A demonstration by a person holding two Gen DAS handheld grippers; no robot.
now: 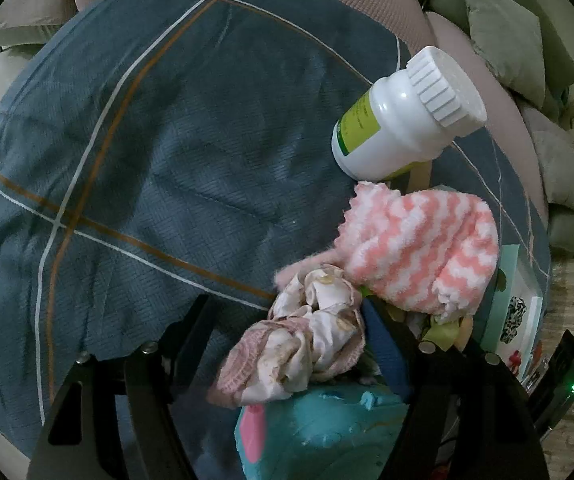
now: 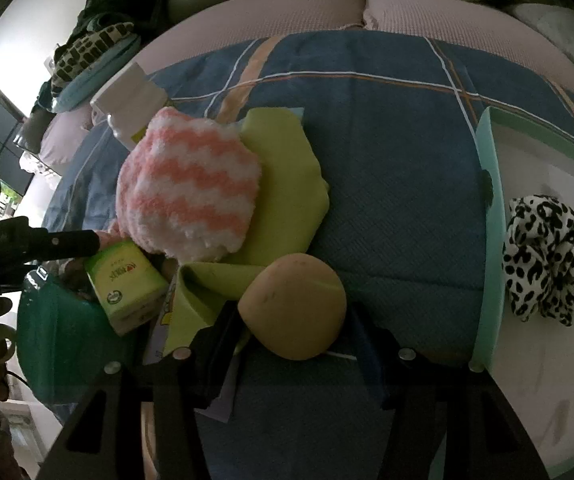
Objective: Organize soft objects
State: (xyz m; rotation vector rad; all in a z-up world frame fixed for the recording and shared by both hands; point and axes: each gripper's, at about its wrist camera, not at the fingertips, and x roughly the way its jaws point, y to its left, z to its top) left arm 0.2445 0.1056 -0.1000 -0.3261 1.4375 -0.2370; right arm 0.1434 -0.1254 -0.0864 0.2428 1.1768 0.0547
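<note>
In the left wrist view my left gripper (image 1: 287, 320) is open; a cream and pink scrunchie (image 1: 307, 336) lies between its fingers, against the blue pad of the right finger. Behind it lies a pink-and-white fuzzy sock (image 1: 419, 240), above a teal plush toy (image 1: 327, 432). In the right wrist view my right gripper (image 2: 295, 320) holds a round tan sponge (image 2: 293, 306) between its fingers, just above the blue plaid blanket (image 2: 387, 168). The fuzzy sock (image 2: 187, 188) lies on a lime-green cloth (image 2: 287, 184). A black-and-white leopard scrunchie (image 2: 543, 256) lies in a white tray with a mint rim (image 2: 491, 216) on the right.
A white pill bottle (image 1: 403, 116) lies on its side on the blanket, also in the right wrist view (image 2: 127, 100). A green tissue pack (image 2: 127, 284) sits by a teal item (image 2: 59, 320). The left gripper's body (image 2: 27, 244) reaches in from the left. Sofa cushions (image 1: 503, 28) ring the blanket.
</note>
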